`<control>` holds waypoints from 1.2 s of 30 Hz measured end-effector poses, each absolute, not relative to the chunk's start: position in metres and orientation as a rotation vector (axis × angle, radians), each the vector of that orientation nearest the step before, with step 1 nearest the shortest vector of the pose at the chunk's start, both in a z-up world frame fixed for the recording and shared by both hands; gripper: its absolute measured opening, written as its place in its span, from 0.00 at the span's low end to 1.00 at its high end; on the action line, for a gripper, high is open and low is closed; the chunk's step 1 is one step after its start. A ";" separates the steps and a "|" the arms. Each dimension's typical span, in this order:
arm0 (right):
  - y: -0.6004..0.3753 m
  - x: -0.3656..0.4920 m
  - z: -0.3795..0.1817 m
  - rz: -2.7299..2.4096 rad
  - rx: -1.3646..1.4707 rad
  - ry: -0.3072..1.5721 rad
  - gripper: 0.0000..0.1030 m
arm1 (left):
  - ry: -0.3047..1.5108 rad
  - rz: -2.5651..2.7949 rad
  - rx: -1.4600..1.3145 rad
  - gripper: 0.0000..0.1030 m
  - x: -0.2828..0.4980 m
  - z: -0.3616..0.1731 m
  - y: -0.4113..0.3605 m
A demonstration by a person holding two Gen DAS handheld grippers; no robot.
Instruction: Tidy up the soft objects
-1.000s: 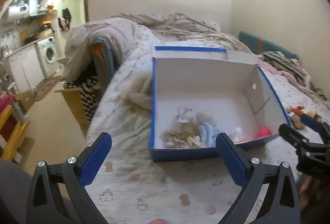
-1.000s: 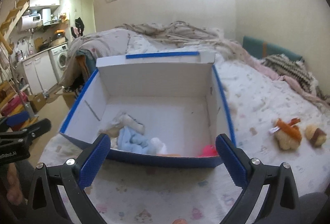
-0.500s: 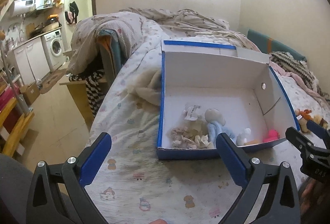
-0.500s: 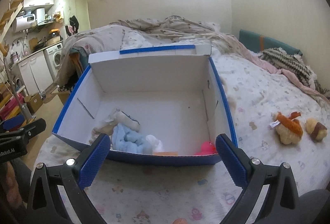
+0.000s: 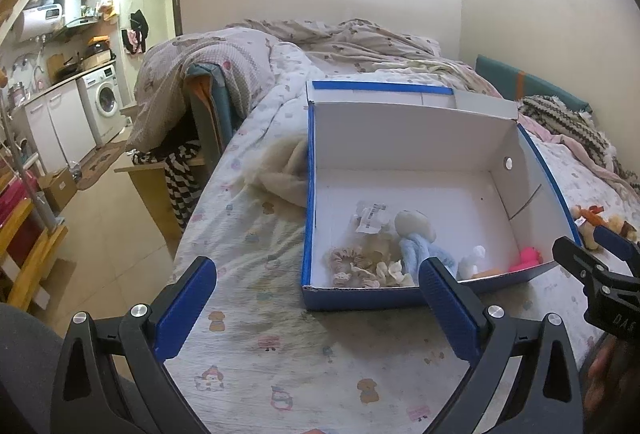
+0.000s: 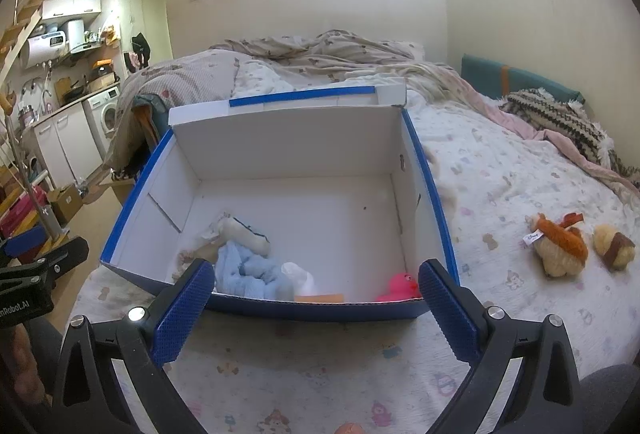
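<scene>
A blue-and-white cardboard box (image 5: 400,138) (image 6: 288,138) stands open on the bed. Inside lie a light-blue plush (image 5: 420,246) (image 6: 252,270), scrunchies (image 5: 346,258), a tagged white item (image 5: 370,216) and a pink duck (image 6: 400,284) (image 5: 530,258). Two small brown plush toys (image 6: 558,246) (image 6: 614,246) rest on the sheet right of the box. My left gripper (image 5: 316,296) hovers open before the box's front left corner, holding nothing. My right gripper (image 6: 316,294) hovers open over the box's front wall, also holding nothing.
A cream fluffy cloth (image 5: 280,174) lies against the box's left side. Rumpled bedding (image 6: 320,54) and a striped blanket (image 6: 560,118) fill the bed's far end. The bed's left edge drops to a floor (image 5: 100,214) with a chair and kitchen units.
Both views have shifted and the box reads a little differently in each; the left view has swung so the box sits further right and nearer. The jaws stayed open and no object moved.
</scene>
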State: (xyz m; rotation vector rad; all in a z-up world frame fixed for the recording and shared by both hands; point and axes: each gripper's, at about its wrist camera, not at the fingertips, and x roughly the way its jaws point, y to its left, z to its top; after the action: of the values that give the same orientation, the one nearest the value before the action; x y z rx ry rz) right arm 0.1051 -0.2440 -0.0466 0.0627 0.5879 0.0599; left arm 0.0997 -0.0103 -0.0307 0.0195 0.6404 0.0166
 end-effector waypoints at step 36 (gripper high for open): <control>-0.247 0.104 -0.047 0.071 0.099 0.591 1.00 | 0.654 -0.006 0.011 0.98 0.100 -0.033 -0.010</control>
State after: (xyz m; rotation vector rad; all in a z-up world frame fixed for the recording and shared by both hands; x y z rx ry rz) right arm 0.1039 -0.2471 -0.0467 0.0992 0.5915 0.0709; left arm 0.1002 -0.0102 -0.0333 0.0111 0.6540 -0.0060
